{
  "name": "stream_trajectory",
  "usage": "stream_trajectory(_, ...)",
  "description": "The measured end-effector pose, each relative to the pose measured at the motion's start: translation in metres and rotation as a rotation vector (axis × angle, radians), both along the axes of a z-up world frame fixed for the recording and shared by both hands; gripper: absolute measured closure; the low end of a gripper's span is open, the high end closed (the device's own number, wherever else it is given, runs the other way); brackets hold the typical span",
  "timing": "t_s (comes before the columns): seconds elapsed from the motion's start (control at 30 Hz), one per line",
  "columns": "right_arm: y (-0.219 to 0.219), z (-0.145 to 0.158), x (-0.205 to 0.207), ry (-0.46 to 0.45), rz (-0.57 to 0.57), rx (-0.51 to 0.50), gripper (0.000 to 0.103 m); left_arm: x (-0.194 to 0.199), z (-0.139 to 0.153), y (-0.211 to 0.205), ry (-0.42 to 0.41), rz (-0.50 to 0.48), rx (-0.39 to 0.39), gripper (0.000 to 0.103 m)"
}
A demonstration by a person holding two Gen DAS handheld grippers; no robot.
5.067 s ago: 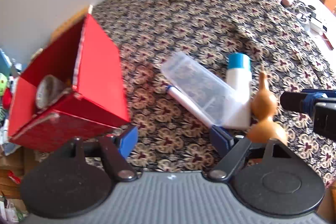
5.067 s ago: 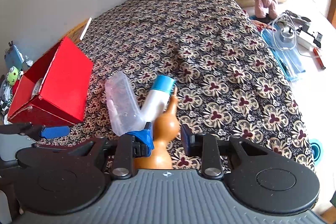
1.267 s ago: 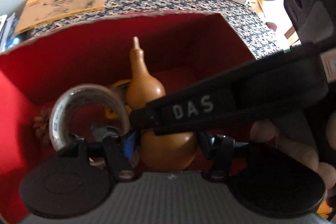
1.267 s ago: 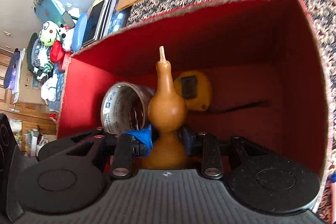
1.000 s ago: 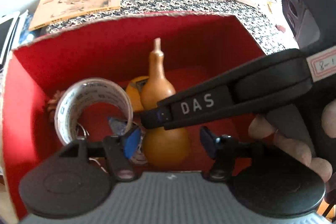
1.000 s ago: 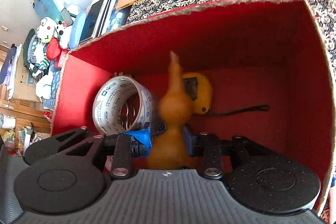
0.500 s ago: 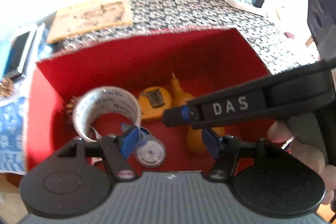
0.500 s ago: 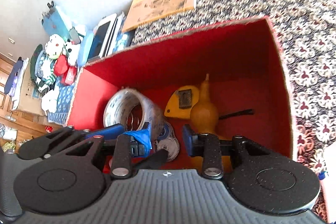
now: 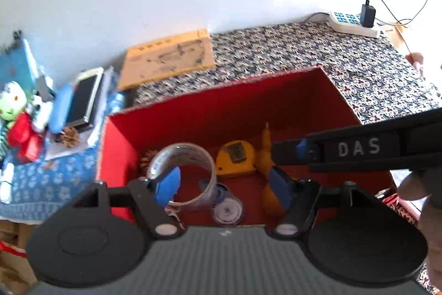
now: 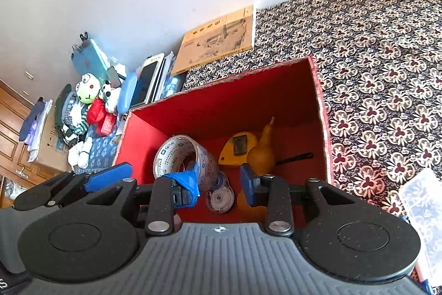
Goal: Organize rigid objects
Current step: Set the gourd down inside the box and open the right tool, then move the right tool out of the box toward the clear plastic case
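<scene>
Now the gourd (image 10: 262, 154) lay in the red box (image 10: 320, 112), beside the yellow tape measure (image 10: 237, 147) and the tape roll (image 10: 182, 154), whose print was too small to read. The right gripper (image 10: 221, 184), clamped on it a second earlier, had let go and lifted, jaws apart and empty. The left gripper (image 9: 223, 184) hung open above the box. "DAS" (image 9: 359, 148) showed on the right gripper's side.
</scene>
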State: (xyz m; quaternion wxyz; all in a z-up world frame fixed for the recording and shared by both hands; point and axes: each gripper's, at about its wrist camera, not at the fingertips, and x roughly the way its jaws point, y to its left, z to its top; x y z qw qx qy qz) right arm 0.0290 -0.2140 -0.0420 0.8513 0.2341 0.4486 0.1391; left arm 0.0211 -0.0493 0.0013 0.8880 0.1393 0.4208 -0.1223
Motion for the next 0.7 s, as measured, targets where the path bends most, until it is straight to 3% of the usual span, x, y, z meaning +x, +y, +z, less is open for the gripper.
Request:
stream_trajectory(0.27,-0.021,0.01,-0.026,-0.034,-0.003,0.006,0.086,-0.022,0.012,-0.024,-0.056,0.037,0.058,0.029)
stream_trajectory(0.7,-0.069,0.026,-0.077,-0.093,-0.072,-0.091,0.086,-0.063,0.018,-0.064,-0.059,0.062,0.034,0.028)
